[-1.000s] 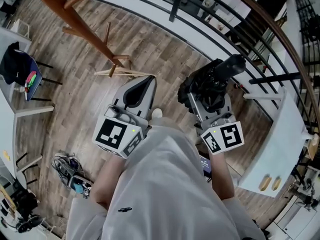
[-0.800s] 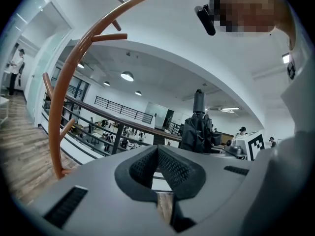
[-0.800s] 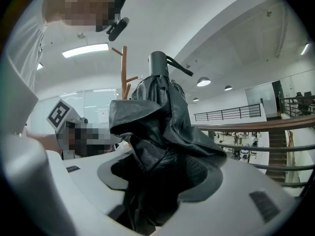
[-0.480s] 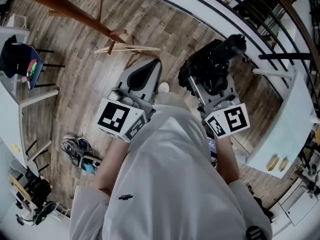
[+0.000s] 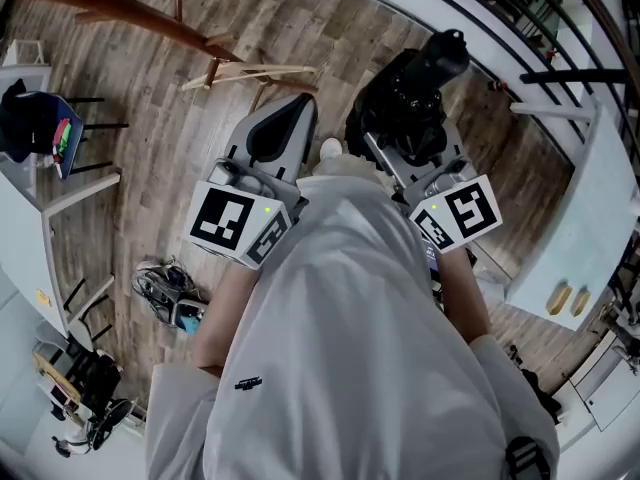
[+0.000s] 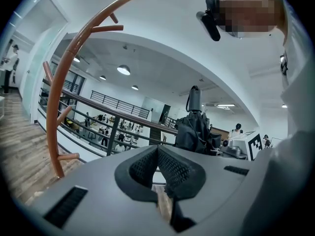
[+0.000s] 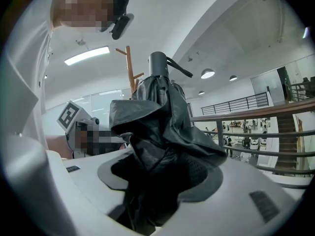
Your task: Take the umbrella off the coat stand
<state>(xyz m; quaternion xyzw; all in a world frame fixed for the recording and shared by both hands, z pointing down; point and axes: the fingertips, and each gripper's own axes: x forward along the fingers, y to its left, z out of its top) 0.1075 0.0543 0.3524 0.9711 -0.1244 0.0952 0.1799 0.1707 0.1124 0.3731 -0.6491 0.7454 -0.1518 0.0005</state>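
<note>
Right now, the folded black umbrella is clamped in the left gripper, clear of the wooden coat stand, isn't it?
Not quite: the umbrella is clamped in the right gripper, not the left. The right gripper view shows those jaws closed on the black fabric, while the left gripper has its jaws together on nothing. The rest holds: the head view shows it clear of the wooden coat stand.
</note>
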